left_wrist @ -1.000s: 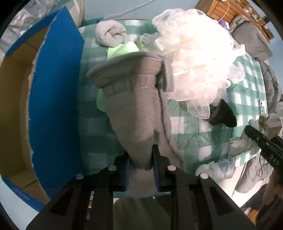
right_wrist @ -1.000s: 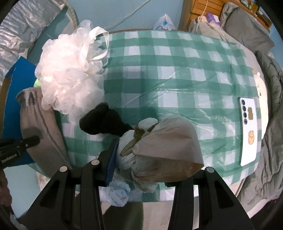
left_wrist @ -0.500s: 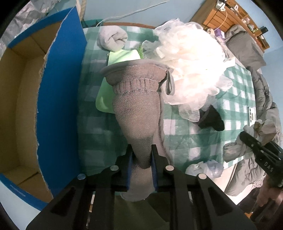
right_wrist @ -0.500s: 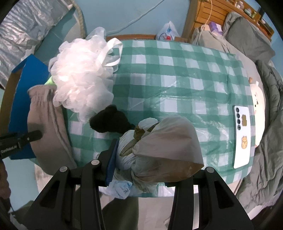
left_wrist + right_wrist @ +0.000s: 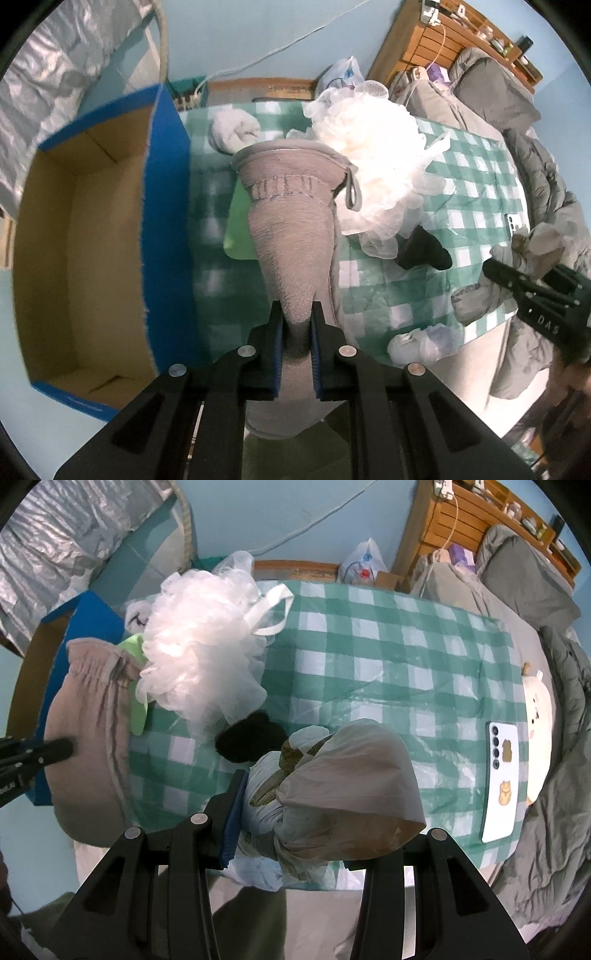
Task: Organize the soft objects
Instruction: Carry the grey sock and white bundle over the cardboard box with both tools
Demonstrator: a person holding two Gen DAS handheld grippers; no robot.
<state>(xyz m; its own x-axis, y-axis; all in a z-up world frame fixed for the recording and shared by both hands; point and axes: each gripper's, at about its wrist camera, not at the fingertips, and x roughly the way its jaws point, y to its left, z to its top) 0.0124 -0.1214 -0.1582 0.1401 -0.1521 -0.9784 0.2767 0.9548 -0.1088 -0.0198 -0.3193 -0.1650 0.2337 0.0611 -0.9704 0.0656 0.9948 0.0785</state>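
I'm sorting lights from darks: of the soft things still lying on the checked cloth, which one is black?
The small black bundle, lying beside the white mesh pouf. The pouf, the rolled white sock and the green cloth are all pale.

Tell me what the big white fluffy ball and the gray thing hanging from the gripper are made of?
The white fluffy ball looks like thin plastic mesh netting, bunched into ruffles, slightly shiny and see-through at the edges, probably a bath pouf. The gray thing looks like soft, matte knitted or terry fabric: fine ribbed rows, a stitched cuff and a small hanging loop. It may be a mitt or sock.
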